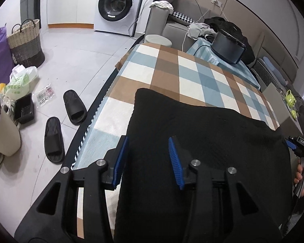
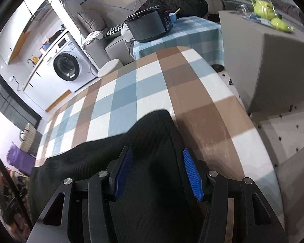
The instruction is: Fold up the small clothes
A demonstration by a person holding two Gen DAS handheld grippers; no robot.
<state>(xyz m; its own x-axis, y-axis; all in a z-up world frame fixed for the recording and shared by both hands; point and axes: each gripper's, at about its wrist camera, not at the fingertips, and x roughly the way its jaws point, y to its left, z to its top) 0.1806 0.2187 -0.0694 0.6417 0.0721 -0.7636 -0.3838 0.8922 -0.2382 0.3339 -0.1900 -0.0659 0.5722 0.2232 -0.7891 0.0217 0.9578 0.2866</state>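
Checked tablecloth (image 1: 168,70) bears a flat black knit garment (image 1: 202,141) under both gaping, empty tools (image 1: 148,141) (image 2: 157,154).

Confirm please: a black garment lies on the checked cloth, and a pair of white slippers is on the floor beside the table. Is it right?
Not quite. The slippers are black, not white, as the left wrist view shows. The black garment does lie on the checked cloth.

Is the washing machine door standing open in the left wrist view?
No, the washing machine beyond the checked tablecloth has its round dark door shut flush against the white front panel.
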